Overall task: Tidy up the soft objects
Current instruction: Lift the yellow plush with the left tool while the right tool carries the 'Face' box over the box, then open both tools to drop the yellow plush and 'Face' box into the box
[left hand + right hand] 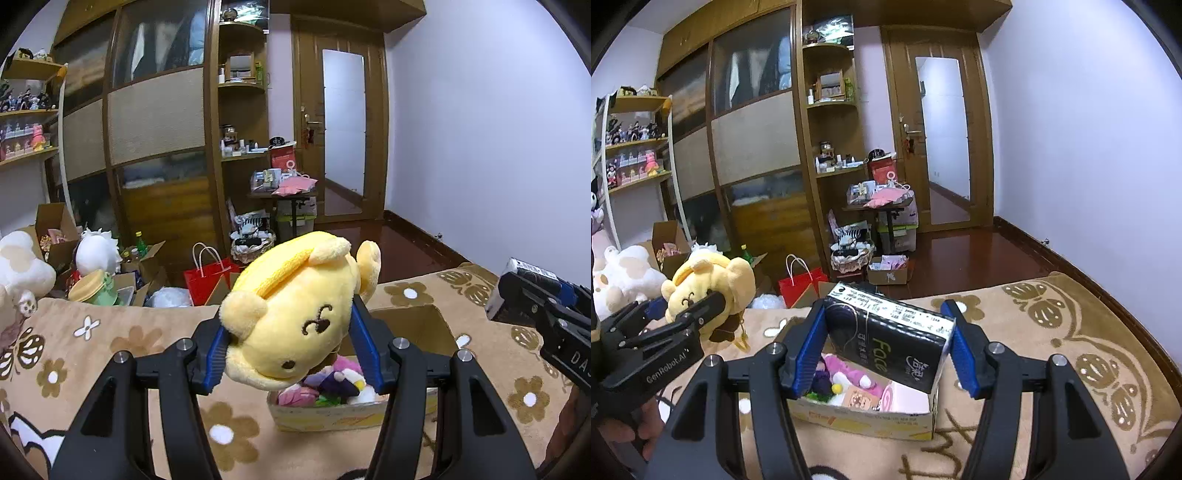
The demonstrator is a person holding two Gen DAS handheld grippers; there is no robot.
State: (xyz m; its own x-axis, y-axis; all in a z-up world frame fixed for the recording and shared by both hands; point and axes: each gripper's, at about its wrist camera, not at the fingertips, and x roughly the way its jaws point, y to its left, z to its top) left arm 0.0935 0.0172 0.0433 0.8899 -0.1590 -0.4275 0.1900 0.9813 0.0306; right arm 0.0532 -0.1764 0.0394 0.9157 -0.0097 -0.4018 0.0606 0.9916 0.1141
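My left gripper point(291, 332) is shut on a yellow plush bear point(295, 314), held on its side above the beige flower carpet. The right wrist view shows the same bear point(701, 291) and left gripper point(685, 312) at the left. My right gripper point(886, 332) is shut on a black tissue pack point(890, 339) labelled "Face", tilted over an open cardboard box point(864, 417). That box point(332, 415) holds several small soft toys in pink, purple and white. In the left wrist view the right gripper point(517, 295) with the pack point(528, 271) enters from the right.
Beyond the carpet edge lie a red paper bag point(207, 280), open cartons point(55, 229), white plush toys point(22, 269) and a basket point(255, 243). A wardrobe, shelves and a cluttered small table point(284, 188) stand behind. A door point(343, 129) is at the back right.
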